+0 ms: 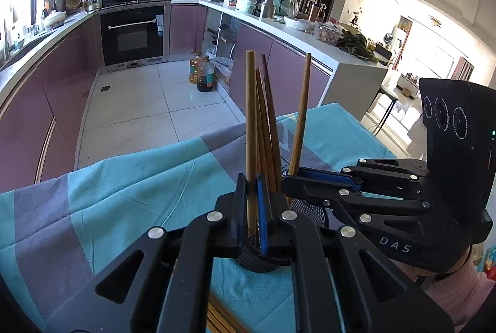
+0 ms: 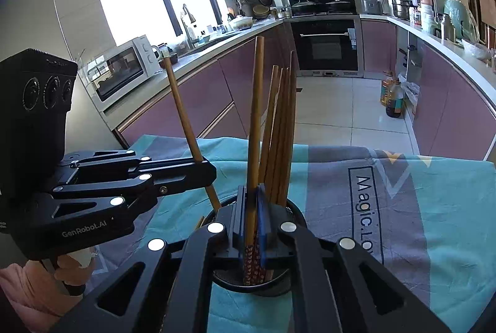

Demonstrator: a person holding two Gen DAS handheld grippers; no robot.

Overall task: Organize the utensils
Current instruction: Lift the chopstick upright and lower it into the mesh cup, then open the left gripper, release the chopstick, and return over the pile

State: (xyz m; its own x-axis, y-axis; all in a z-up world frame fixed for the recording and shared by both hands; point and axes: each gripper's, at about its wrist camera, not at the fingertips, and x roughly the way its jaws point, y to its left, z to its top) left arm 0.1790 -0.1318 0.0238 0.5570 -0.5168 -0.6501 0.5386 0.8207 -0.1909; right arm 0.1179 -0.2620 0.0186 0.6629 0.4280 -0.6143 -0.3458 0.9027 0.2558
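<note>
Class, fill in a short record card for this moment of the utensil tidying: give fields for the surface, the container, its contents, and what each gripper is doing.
surface: table under a teal and grey cloth
container: black mesh holder, upright on the cloth
contents: several wooden chopsticks standing in it
left gripper: shut on one chopstick, held upright over the holder
right gripper: shut on another chopstick, also upright at the holder
spare items: more chopsticks lying on the cloth near the left gripper
</note>
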